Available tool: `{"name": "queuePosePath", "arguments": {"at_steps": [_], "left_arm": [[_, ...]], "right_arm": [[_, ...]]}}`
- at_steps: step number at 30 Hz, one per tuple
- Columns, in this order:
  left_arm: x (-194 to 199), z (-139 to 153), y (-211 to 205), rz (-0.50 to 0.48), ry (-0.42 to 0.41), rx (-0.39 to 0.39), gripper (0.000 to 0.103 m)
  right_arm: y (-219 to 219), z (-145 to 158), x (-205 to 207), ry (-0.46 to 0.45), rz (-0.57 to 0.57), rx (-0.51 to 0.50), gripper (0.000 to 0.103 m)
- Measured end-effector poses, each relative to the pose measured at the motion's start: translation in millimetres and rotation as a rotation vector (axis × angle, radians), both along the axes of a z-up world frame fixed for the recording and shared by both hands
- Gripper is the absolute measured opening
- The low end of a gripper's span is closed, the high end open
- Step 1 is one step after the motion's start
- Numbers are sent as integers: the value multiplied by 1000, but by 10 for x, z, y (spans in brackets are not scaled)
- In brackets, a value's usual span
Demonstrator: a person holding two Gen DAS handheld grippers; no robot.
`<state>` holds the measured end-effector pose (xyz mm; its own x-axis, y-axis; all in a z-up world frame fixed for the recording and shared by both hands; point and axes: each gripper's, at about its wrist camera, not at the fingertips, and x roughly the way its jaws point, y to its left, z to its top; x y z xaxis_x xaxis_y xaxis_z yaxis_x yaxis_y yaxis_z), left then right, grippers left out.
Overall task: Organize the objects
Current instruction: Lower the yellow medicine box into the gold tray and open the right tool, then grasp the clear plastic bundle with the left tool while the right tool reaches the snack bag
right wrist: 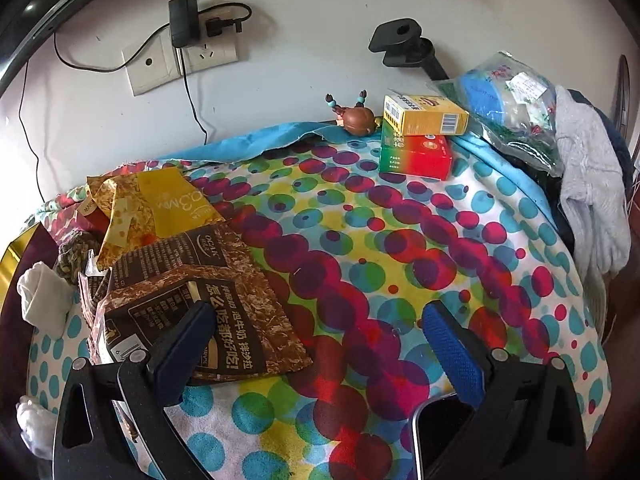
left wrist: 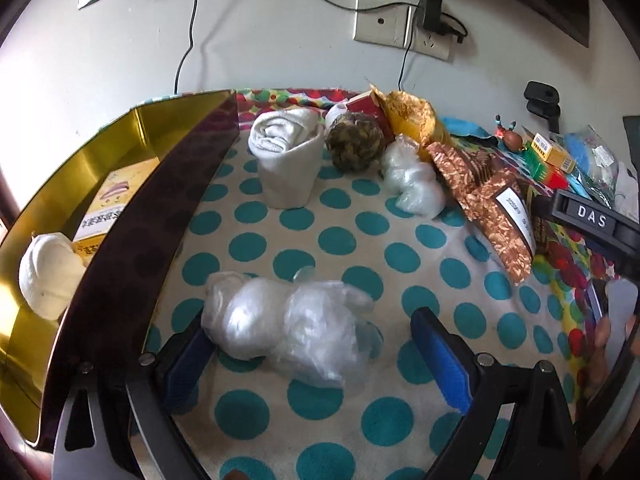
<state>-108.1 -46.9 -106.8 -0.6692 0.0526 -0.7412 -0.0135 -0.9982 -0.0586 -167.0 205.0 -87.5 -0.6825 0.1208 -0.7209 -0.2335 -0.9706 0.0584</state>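
Note:
In the left wrist view my left gripper [left wrist: 312, 344] is open around a crumpled clear plastic bag [left wrist: 288, 332] that lies on the teal-dotted cloth [left wrist: 360, 240]. The bag rests against the left finger and is apart from the right one. A gold tin box [left wrist: 80, 168] at the left holds a yellow carton [left wrist: 108, 208] and a white bundle [left wrist: 48, 276]. Behind lie a rolled white towel [left wrist: 286, 156], a rope ball [left wrist: 354, 142] and a second plastic bag [left wrist: 412, 178]. My right gripper [right wrist: 320, 344] is open and empty above the colourful cloth, its left finger over a brown snack bag [right wrist: 200, 292].
Snack bags [right wrist: 156, 204] are piled at the left of the right wrist view. Stacked medicine boxes [right wrist: 420, 140], a small figurine [right wrist: 358, 118], a plastic bag of items [right wrist: 504, 104] and grey clothing [right wrist: 592, 200] sit at the back right. A phone [right wrist: 440, 432] lies near.

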Motion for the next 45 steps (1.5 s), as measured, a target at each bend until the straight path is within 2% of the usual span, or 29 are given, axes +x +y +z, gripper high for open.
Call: {"name": "queuePosePath", "arguments": {"at_steps": [1, 3, 5, 8, 11, 16, 26, 31, 34, 36, 38, 42, 45], "left_arm": [[-12, -1, 1, 3, -5, -3, 97], [-14, 12, 3, 14, 0, -12, 89], [1, 35, -16, 38, 22, -37, 47], [52, 114, -80, 37, 28, 23, 46], [213, 308, 5, 4, 110, -35, 45], [338, 512, -19, 11, 145, -21, 45], [615, 376, -131, 31, 120, -10, 45], [677, 298, -37, 10, 97, 7, 45], [736, 273, 20, -6, 96, 12, 45], [762, 260, 42, -18, 90, 13, 45], [775, 256, 40, -22, 88, 12, 45], [780, 313, -28, -14, 98, 35, 45], [780, 367, -66, -10, 111, 38, 45]], "right_arm": [[-1, -3, -7, -2, 3, 0, 103], [-3, -19, -27, -13, 11, -6, 103], [2, -19, -25, -12, 7, -6, 103], [-1, -17, -23, -9, 6, -4, 103], [-2, -16, -21, -9, 5, -1, 103], [-30, -7, -23, -7, 13, 18, 103], [-90, 9, -28, -5, 34, 41, 103], [-124, -91, -131, -87, 102, 5, 102], [-121, -22, -37, -40, 89, 14, 102], [-188, 32, 20, 5, 137, 19, 102], [-318, 65, 17, 20, 178, 80, 102], [-618, 129, -87, 55, 228, 281, 103], [-767, 185, -232, 33, 347, 298, 102]]}}
